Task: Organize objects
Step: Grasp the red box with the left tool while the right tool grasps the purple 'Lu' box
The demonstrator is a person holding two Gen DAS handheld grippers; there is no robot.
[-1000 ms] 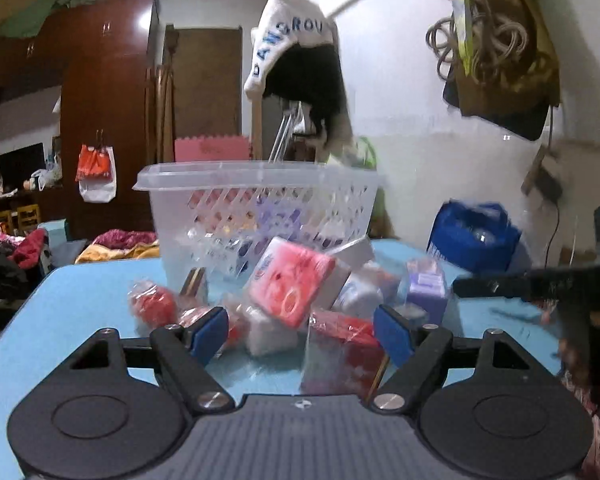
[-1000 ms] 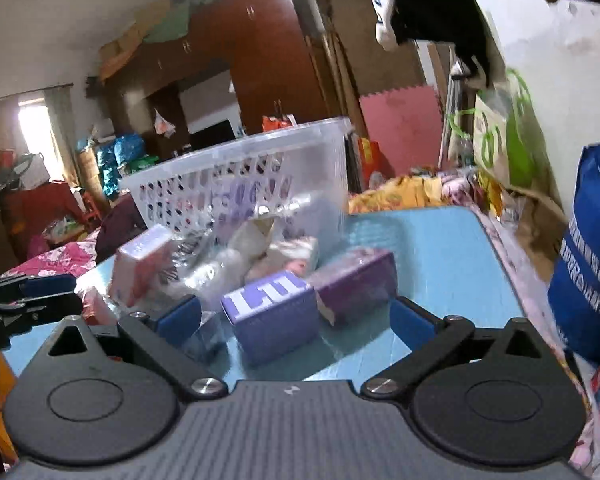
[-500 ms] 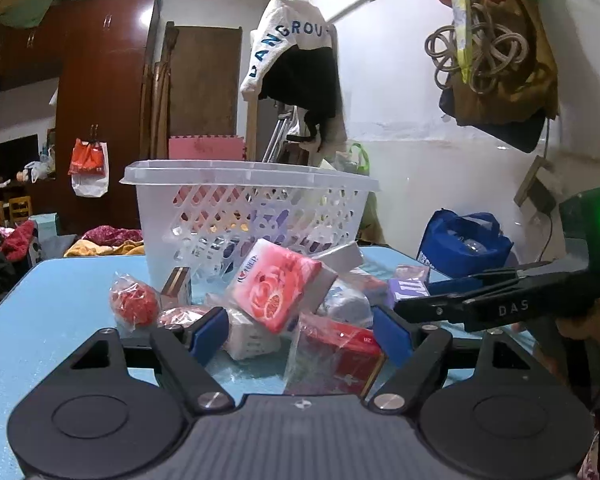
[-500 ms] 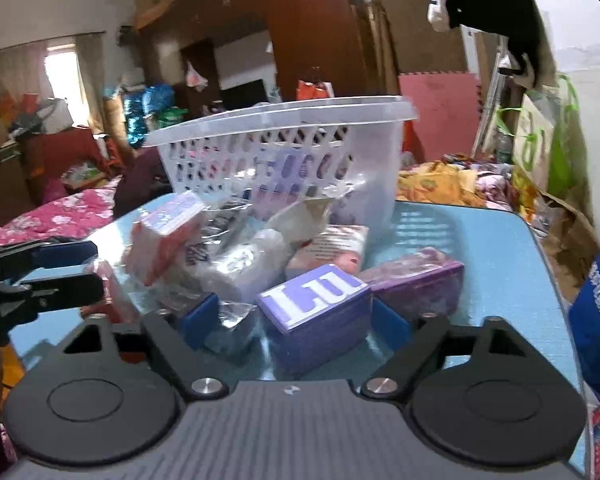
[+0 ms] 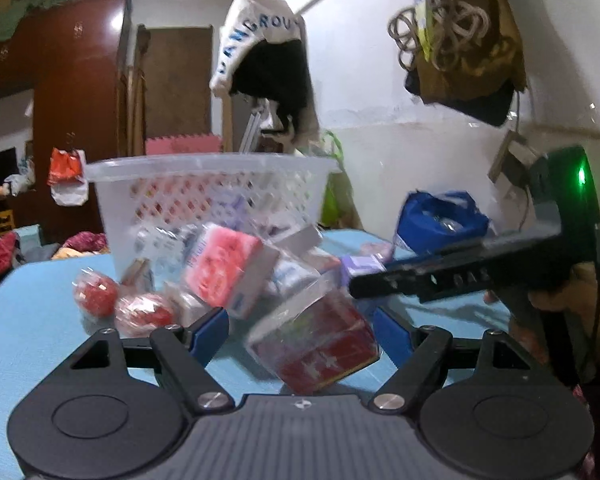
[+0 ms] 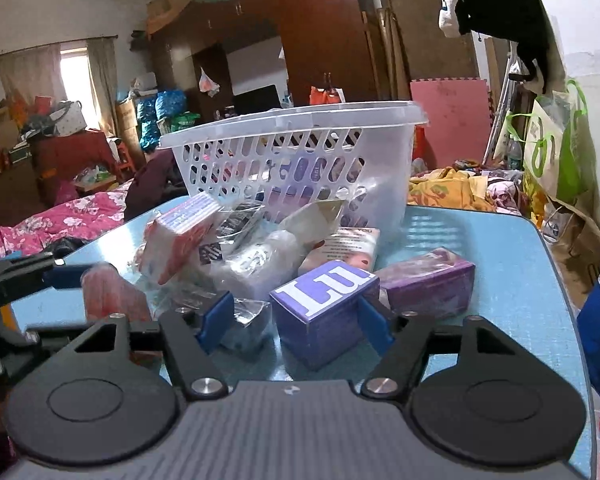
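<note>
Right gripper jaws, just closing, straddle purple box on blue table before white basket, right pad touching. Left gripper jaws apart around red packet.

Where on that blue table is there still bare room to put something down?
Bare table lies right of the basket and behind the purple boxes, out to the far edge. Another bare strip lies left of the red balls. In front of the basket it is crowded: boxes and wrapped packs are piled together.
</note>
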